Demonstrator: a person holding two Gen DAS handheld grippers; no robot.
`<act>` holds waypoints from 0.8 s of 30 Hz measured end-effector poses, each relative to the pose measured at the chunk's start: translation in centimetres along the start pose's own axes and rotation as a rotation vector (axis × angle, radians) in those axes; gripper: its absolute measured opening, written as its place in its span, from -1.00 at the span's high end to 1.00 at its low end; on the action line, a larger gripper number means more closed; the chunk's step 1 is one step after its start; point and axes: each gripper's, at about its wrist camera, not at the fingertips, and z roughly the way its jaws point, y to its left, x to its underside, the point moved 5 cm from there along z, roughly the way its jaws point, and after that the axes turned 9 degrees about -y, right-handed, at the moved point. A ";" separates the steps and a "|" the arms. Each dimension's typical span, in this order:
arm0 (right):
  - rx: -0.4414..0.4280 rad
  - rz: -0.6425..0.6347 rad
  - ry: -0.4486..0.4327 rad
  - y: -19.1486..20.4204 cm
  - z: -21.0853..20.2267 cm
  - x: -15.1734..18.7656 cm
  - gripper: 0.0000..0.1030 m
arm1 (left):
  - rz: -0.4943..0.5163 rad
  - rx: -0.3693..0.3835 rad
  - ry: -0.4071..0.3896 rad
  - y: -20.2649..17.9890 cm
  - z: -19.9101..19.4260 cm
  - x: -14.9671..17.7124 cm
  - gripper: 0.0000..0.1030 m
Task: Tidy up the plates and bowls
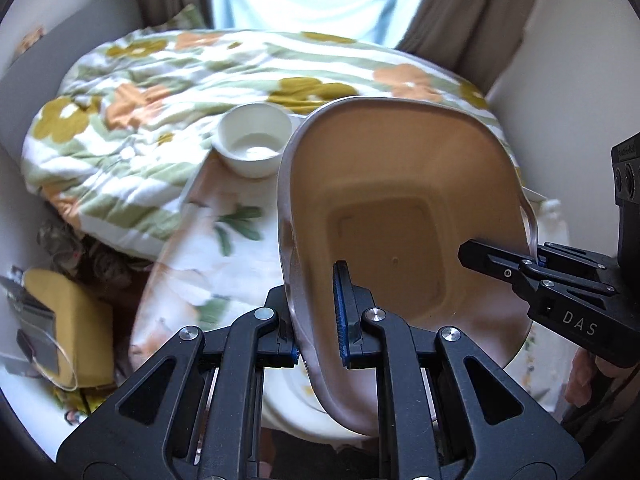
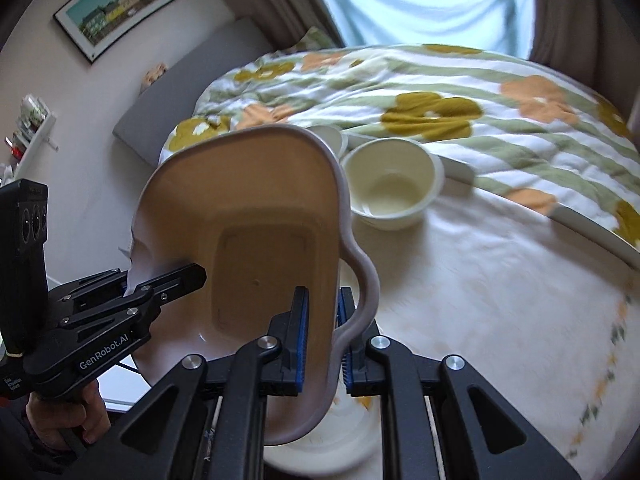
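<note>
above the floral cloth [image 2: 500, 280], tan glossy rounded-square dish [image 1: 400, 208], both tools clamped

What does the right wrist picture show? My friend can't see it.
Two hand-held grippers hold a tan dish with handles up in the air, the right at one handle, the left at the far edge. A white bowl sits behind on a flowery cloth.

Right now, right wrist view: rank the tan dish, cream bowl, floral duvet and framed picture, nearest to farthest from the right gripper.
1. Tan dish: pinched by its handle edge in the right gripper, dead centre.
2. Cream bowl: ahead, slightly right, on the tablecloth.
3. Floral duvet: behind the bowl, across the back.
4. Framed picture: on the wall, upper left.
</note>
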 end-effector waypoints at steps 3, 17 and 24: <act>0.051 0.031 -0.041 -2.3 -4.1 1.5 0.75 | 0.039 0.064 -0.007 -4.6 -1.2 0.8 0.78; 0.298 0.284 -0.059 -15.6 -12.7 11.3 0.75 | 0.223 0.303 0.186 -22.4 4.6 9.1 0.78; 0.341 0.388 -0.031 -20.8 -11.6 14.5 0.75 | 0.249 0.341 0.287 -26.4 9.6 12.5 0.78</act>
